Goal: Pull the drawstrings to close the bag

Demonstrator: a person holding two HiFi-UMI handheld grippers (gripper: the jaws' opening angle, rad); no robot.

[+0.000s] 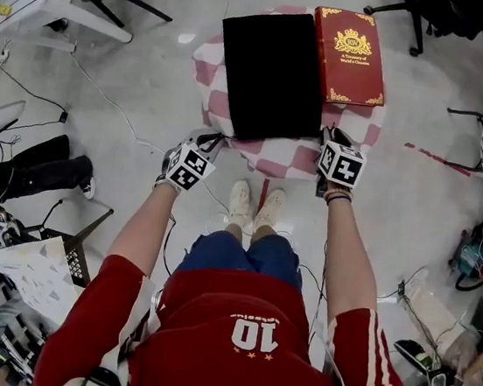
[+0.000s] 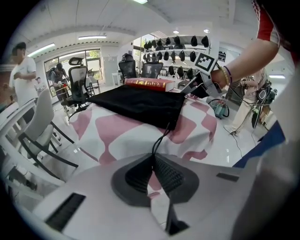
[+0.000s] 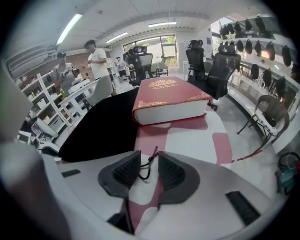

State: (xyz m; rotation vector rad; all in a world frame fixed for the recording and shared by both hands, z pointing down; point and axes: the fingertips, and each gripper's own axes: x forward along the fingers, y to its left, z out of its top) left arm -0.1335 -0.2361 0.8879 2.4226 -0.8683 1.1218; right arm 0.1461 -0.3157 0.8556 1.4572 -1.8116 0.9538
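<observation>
A flat black drawstring bag (image 1: 270, 72) lies on a small table with a pink-and-white checked cloth (image 1: 272, 158). In the left gripper view a black drawstring (image 2: 160, 139) runs from the bag's near corner (image 2: 171, 123) into my left gripper (image 2: 153, 157), whose pads are pressed together on it. My right gripper (image 3: 149, 158) is at the bag's other near corner, jaws apart. A looped black drawstring (image 3: 146, 168) lies on the cloth between its pads without being pinched. In the head view both grippers (image 1: 205, 149) (image 1: 331, 139) sit at the table's near edge.
A thick red book (image 1: 349, 56) lies on the table right of the bag, touching its edge. Office chairs (image 2: 42, 126) stand left of the table, with cables and bags on the floor (image 1: 104, 99). People stand in the background (image 3: 96, 56). My shoes (image 1: 255, 205) are just under the near edge.
</observation>
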